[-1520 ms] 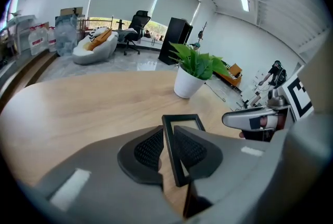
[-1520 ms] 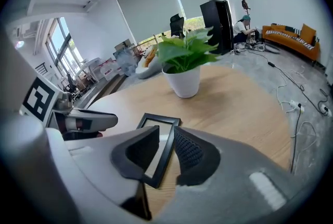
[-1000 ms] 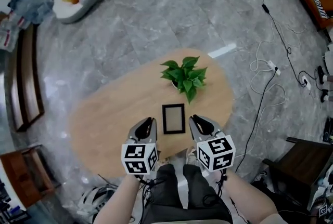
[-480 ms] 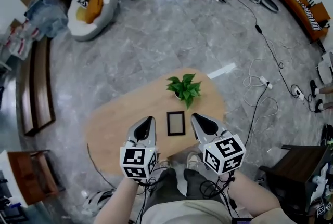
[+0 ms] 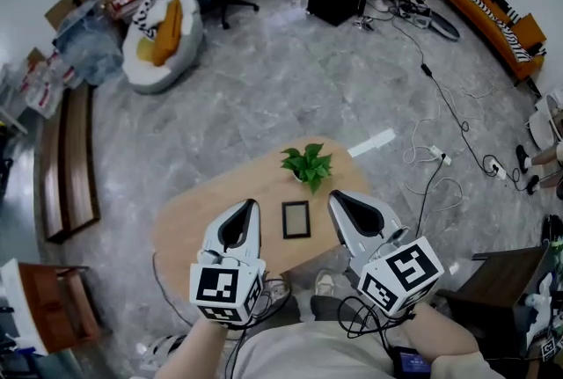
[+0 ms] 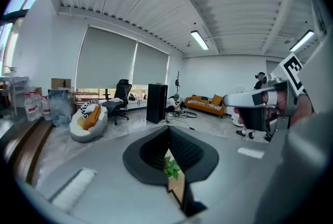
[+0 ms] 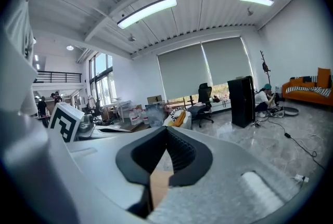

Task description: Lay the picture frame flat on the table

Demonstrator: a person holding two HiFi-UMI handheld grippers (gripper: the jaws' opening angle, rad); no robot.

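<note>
L claw [image 5: 247, 208] is pinched together on nothing, held high over the worktop [image 5: 189, 228]; prob. kept clear because the job looks done; just right of it and well below, the picture frame [image 5: 296, 219] lies flat, face up: a thin dark rectangular border round a dull grey pane, on 1 oval of smooth pale wood; beyond the frame stands a small plant [image 5: 308, 164], glossy green leaves; R claw [image 5: 341, 200], just right of the frame, has jaws that have just been closing and now meet, empty; its pads [image 7: 179, 151] are black, ribbed.
</note>
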